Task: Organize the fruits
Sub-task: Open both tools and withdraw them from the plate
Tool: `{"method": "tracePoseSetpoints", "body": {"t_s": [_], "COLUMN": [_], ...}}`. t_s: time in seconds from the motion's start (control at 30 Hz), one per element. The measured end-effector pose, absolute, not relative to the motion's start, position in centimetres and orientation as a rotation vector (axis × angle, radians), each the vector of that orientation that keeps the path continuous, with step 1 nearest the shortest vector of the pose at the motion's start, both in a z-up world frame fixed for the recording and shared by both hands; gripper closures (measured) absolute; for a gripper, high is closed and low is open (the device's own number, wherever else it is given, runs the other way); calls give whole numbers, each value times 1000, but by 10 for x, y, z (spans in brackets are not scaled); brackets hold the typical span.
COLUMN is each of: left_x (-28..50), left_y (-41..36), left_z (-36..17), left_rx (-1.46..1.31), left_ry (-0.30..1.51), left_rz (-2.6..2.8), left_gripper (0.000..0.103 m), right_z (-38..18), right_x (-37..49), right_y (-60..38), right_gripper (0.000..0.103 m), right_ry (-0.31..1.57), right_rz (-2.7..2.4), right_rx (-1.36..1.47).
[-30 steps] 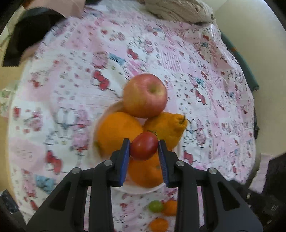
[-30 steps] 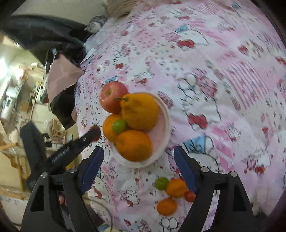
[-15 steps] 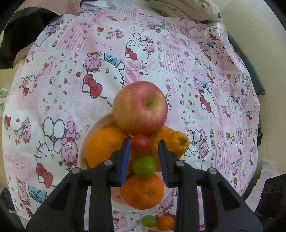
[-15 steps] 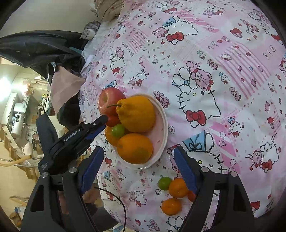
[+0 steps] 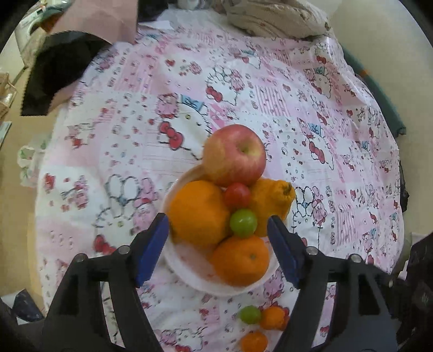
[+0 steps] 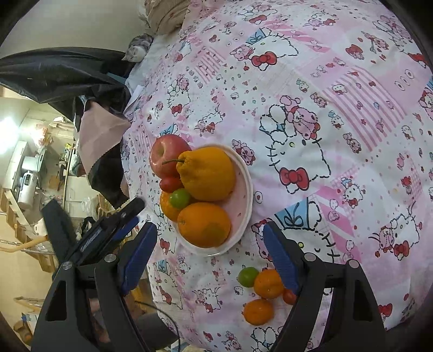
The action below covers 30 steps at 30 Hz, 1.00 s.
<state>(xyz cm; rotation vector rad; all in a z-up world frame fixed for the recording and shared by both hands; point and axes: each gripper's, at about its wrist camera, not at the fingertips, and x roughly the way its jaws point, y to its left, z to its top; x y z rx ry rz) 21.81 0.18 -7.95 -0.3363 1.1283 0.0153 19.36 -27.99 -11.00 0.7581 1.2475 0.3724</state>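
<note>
A white plate [image 5: 186, 273] [image 6: 243, 200] on the pink cartoon-print cloth holds a red apple [image 5: 235, 155] [image 6: 166, 157], two oranges [image 5: 197, 212] [image 5: 240, 260], a knobbly orange citrus [image 5: 273, 200] [image 6: 207, 174], a small red tomato [image 5: 237, 195] [image 6: 170, 183] and a small green fruit [image 5: 243, 222] [image 6: 179, 198]. My left gripper [image 5: 217, 246] is open and empty, its jaws wide on either side of the plate's near half. My right gripper [image 6: 209, 257] is open and empty above the plate's near edge. The left gripper also shows in the right wrist view [image 6: 119, 222].
Loose on the cloth near the plate lie a green fruit [image 6: 248, 276] [image 5: 250, 314], two small oranges [image 6: 268, 283] [image 6: 258, 311] and a small red tomato [image 6: 289, 296]. A folded blanket [image 5: 276, 19] lies at the far edge. Dark and pink cloth [image 5: 62, 70] lies at the left edge.
My left gripper carried the red tomato over the plate, let it go between the apple and the green fruit, then opened wide and drew back. The right gripper stayed open.
</note>
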Motion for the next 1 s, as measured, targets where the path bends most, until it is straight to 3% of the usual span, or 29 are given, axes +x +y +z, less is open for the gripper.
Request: {"method": "tracePoseSetpoints", "body": {"t_s": [0.73, 1.0], "left_x": [90, 69], "left_y": [24, 6], "left_z": [-69, -75], "left_rx": [-250, -146], "left_ry": [1125, 1088], "left_rz": [89, 66], "left_gripper": [31, 31], "right_z": [-120, -149], "right_x": [126, 116], "right_y": [-288, -262], "right_gripper": [20, 20], "right_ry": [1316, 1450], "right_rz": [286, 274], "right_rx": [638, 342]}}
